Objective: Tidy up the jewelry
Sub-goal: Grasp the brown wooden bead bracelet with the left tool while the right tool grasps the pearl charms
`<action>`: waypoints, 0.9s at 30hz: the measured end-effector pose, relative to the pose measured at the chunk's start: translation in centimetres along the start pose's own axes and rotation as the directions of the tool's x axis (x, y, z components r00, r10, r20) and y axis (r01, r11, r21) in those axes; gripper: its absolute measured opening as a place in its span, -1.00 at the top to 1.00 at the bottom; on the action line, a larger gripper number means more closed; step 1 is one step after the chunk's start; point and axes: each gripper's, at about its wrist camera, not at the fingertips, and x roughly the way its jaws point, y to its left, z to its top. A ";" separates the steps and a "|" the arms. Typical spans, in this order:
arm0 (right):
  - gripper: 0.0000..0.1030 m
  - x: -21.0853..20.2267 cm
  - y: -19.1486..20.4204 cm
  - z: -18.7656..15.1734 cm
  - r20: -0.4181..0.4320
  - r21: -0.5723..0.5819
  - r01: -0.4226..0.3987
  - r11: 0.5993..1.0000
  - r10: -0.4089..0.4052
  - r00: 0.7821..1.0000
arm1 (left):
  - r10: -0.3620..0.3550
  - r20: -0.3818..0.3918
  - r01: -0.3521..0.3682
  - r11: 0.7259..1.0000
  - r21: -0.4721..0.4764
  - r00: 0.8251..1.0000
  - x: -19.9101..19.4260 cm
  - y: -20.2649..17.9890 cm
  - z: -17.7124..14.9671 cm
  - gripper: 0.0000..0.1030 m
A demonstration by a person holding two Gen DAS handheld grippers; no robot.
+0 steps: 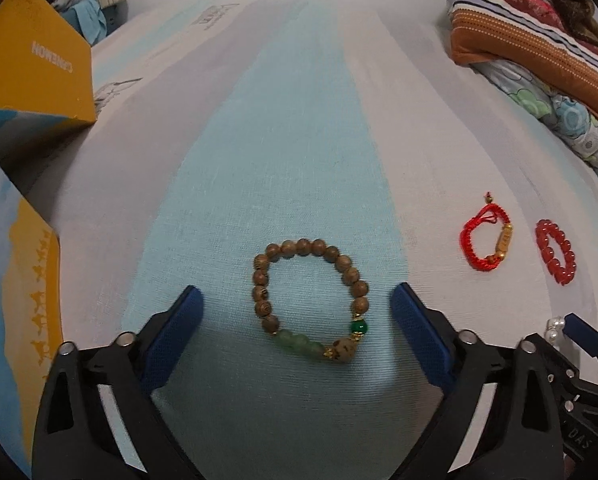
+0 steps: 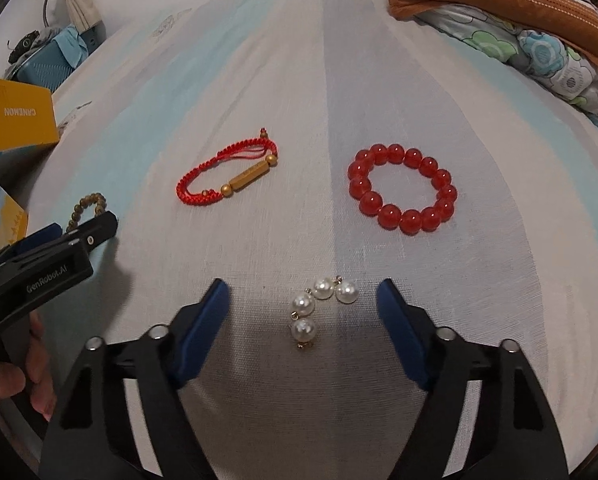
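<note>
The blue-padded fingers [image 1: 187, 312] of the left gripper [image 1: 297, 304] stand wide apart, one on each side of a wooden bead bracelet [image 1: 311, 300] that lies flat on the striped bedsheet [image 1: 299, 140]; neither pad touches it, and its green and pale beads face the near side. The right gripper [image 2: 303, 300] is likewise spread wide, its fingers [image 2: 395, 320] flanking a short strand of pearls [image 2: 319, 306] that curls on the sheet, again with no contact. Farther off in the right wrist view lie a red cord bracelet [image 2: 227, 174] with a gold tube charm, to the left, and a red bead bracelet [image 2: 403, 188], to the right, well apart from each other. A yellow box [image 1: 35, 68] marked CANEMON stands at the far left, and folded blankets [image 1: 539, 40] are stacked at the far right.
</note>
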 end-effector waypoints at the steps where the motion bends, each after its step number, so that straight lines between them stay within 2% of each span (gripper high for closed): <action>1: -0.29 0.0 0.1 0.0 0.000 -0.005 0.003 1.000 -0.003 1.000 | 0.004 0.000 -0.004 1.000 0.002 1.000 0.0 0.0 0.0 -0.68; 3: -0.19 0.0 0.1 0.0 -0.002 -0.013 0.004 1.000 -0.004 1.000 | 0.009 0.000 -0.009 1.000 0.010 1.000 -0.1 0.1 -0.1 -0.51; 7: 0.01 0.0 0.2 -0.2 -0.007 -0.020 0.010 1.000 -0.011 1.000 | 0.015 0.005 -0.015 1.000 0.024 1.000 -0.3 0.0 -0.2 -0.32; 9: 0.10 0.0 0.2 -0.2 -0.008 -0.019 0.010 1.000 -0.010 1.000 | 0.014 0.006 -0.014 0.999 0.028 1.000 -0.4 -0.1 -0.3 -0.14; 16: 0.49 0.0 0.1 -0.3 -0.015 -0.014 0.016 1.000 -0.017 1.000 | 0.008 0.005 -0.008 0.999 0.036 1.000 -0.7 -0.2 -0.4 0.26; 21: 0.55 0.0 -0.1 -0.3 -0.013 -0.004 0.009 1.000 -0.009 1.000 | 0.007 0.008 -0.007 0.999 0.040 1.000 -1.0 -0.3 -0.5 0.77; 27: 0.55 -0.6 -0.4 -0.3 0.005 0.009 -0.012 1.000 0.012 1.000 | -0.012 0.010 0.012 0.999 0.044 1.000 -1.5 -0.4 -0.6 0.84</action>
